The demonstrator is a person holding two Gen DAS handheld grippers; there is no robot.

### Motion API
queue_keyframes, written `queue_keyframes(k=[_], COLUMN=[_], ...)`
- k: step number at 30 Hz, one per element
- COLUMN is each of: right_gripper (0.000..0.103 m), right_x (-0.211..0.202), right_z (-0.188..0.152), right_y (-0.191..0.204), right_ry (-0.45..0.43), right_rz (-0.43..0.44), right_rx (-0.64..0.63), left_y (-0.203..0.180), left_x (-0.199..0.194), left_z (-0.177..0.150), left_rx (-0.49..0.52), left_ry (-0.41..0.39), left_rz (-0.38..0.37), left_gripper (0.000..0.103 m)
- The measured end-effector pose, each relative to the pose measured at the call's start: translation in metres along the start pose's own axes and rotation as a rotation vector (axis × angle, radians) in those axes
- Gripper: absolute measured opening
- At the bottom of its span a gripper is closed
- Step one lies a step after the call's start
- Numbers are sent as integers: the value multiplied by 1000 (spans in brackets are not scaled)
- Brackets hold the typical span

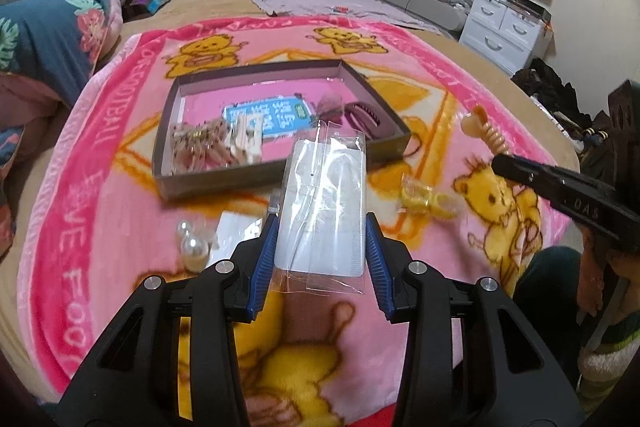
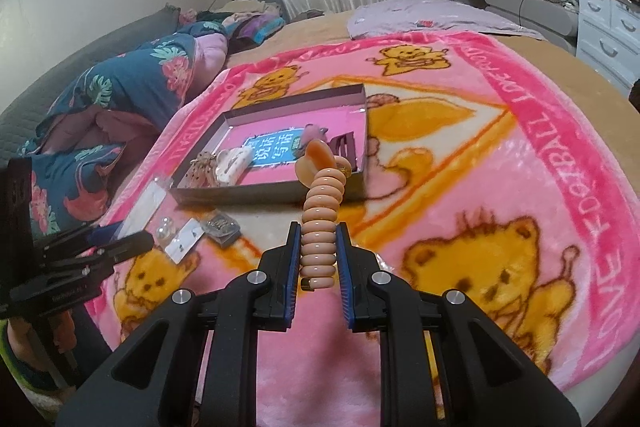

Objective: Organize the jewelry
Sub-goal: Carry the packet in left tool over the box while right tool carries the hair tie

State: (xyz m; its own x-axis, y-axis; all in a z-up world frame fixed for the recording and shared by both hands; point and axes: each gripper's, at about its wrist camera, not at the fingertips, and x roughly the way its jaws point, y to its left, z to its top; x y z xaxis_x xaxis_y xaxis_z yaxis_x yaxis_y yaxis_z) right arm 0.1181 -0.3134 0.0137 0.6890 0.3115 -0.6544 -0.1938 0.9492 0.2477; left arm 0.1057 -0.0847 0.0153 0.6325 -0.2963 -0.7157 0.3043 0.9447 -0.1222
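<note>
The left tongs (image 1: 322, 247) sit closest, w/ blue pads pinching a clear plastic packet holding a white card (image 1: 324, 215). The packet sticks up and fwd, out past the tips. The right tongs (image 2: 318, 259) pinch a peach spiral hair tie (image 2: 322, 223) that stands up tall between the pads. Ahead of both tongs lies a flat open box w/ dark walls (image 1: 280, 179) on the pink teddy-bear blanket (image 1: 460, 227) on the bed. In the box are hair clips and a purple claw clip (image 1: 362, 117). Just left of the left tongs lie two round pearl beads (image 1: 192, 241). To their right is a yellow wrapped thing (image 1: 426, 201).
</note>
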Motion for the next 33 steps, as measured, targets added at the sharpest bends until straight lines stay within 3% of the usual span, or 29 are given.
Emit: queue_keyframes(k=[14, 33], right_gripper=[17, 17], right_x=[4, 36], right_z=[20, 50], right_y=[6, 34], right_ry=[-32, -30], right_rz=[-13, 4], right_rx=[-16, -82], left_y=[6, 69], left_x=[15, 26], left_z=[27, 54], left_rx=[-15, -134], left_ry=[-25, -54], left_rz=[-10, 63], left_gripper=[34, 34])
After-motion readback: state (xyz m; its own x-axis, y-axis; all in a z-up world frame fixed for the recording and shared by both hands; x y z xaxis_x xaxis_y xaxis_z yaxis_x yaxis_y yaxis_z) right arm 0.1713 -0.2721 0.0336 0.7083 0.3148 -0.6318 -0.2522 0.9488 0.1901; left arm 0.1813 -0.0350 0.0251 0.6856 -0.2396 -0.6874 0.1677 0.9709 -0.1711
